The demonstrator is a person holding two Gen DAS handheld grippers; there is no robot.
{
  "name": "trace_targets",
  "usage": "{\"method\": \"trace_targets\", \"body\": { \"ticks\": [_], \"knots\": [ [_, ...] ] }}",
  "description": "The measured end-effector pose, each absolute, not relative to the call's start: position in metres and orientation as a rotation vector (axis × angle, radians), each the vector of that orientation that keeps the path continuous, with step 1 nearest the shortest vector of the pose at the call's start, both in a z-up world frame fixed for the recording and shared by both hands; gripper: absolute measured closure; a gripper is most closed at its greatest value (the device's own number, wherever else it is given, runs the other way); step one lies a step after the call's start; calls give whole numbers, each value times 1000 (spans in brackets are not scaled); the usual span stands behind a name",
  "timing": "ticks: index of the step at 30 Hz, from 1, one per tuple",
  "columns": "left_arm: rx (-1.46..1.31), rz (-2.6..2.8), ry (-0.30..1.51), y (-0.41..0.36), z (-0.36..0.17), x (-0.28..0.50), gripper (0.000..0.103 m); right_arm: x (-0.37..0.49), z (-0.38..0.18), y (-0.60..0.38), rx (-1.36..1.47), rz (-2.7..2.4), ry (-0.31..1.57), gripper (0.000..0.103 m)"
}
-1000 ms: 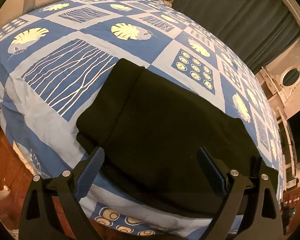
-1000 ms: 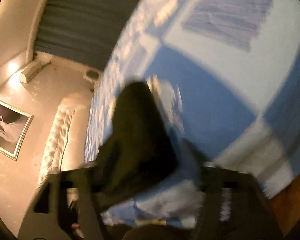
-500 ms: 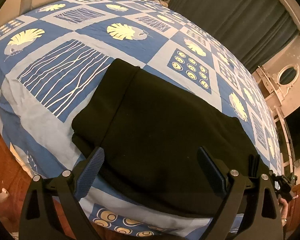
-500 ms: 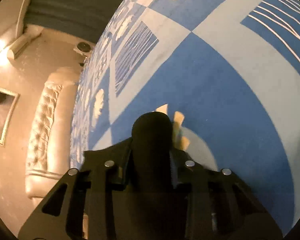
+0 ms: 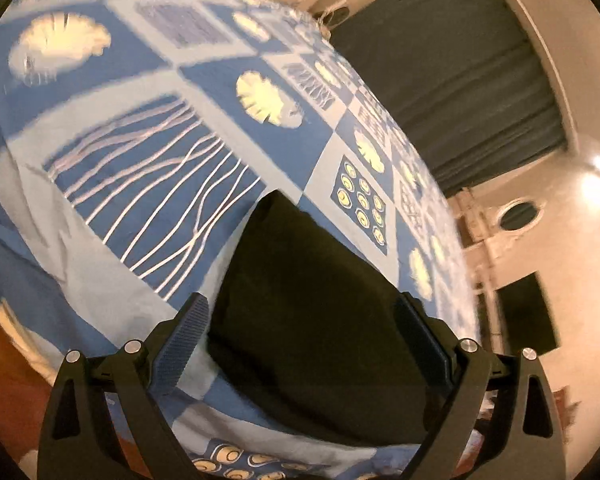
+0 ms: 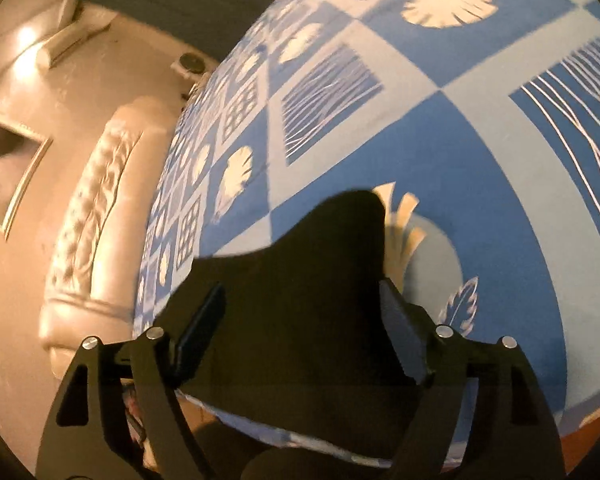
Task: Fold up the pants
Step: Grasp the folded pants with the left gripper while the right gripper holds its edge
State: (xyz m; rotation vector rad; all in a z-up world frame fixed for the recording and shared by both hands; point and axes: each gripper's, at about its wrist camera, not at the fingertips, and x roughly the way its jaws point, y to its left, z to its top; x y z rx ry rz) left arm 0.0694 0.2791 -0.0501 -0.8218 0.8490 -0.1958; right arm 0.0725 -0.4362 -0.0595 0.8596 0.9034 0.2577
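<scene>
Your right gripper [image 6: 300, 332] has just been opening; its jaws now stand wide with the pants [image 6: 300, 300] between them, pads clear of the cloth, gripping nothing. Your left gripper [image 5: 300, 340] is also wide open and empty, hovering over the pants [image 5: 312, 312], which lie at its 12 o'clock on the bed [image 5: 100, 280].

The pants look already folded into a compact dark block near the bed's edge — judging by that, the folding is mostly done; what is left is perhaps 1 more fold or a smoothing.

The left view shows the curtain [image 5: 460, 60] at 1 o'clock; only the right view shows the headboard [image 6: 92, 220] at 9 o'clock and 1 raised corner of cloth.
</scene>
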Motion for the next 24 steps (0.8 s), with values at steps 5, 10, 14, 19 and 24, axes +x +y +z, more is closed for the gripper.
{"method": "trace_targets", "body": {
  "ticks": [5, 10, 14, 19, 24],
  "knots": [
    [-956, -340, 938, 291, -90, 88, 11, 60, -48, -433, 880, 276, 854, 22],
    [-1084, -446, 917, 288, -109, 96, 11, 53, -52, -436, 898, 264, 835, 21],
    [-1176, -450, 870, 290, -116, 92, 11, 53, -56, -439, 918, 261, 826, 21],
    [-1165, -444, 881, 287, -114, 94, 11, 55, -59, -438, 920, 258, 812, 21],
    [-1173, -418, 959, 279, -125, 99, 84, 54, -59, -438, 918, 254, 805, 21]
  ]
}}
